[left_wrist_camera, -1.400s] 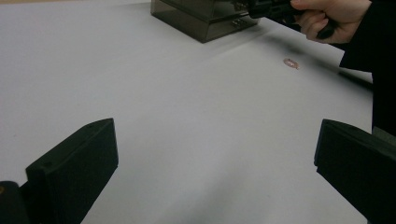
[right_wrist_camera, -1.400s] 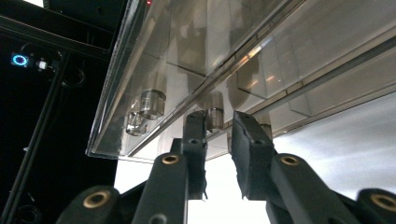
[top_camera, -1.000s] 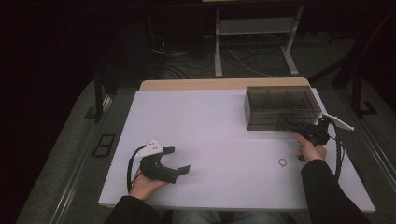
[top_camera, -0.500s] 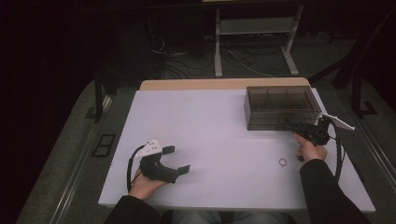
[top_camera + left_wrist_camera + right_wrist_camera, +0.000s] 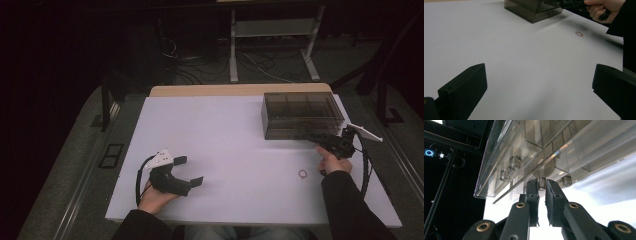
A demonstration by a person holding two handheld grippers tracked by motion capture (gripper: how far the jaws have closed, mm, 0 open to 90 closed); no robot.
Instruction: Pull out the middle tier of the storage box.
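Observation:
A smoky see-through drawer box (image 5: pixel 302 115) stands at the back right of the white table (image 5: pixel 235 135). My right gripper (image 5: pixel 312 135) reaches its front face. In the right gripper view the right gripper (image 5: pixel 541 188) is shut on a small round drawer knob (image 5: pixel 541 181), one jaw on each side of it. My left gripper (image 5: pixel 189 170) rests near the front left of the table, open, with nothing between its jaws. The left gripper view looks past the open left gripper (image 5: pixel 540 75) at bare tabletop and the box (image 5: pixel 534 10) farther off.
A small pale ring (image 5: pixel 302 174) lies flat on the table near the right hand, and the ring (image 5: pixel 579 34) shows in the left gripper view too. Other knobs (image 5: pixel 514 161) line the box front. Dark floor, cables and a stand (image 5: pixel 272 30) lie beyond the table.

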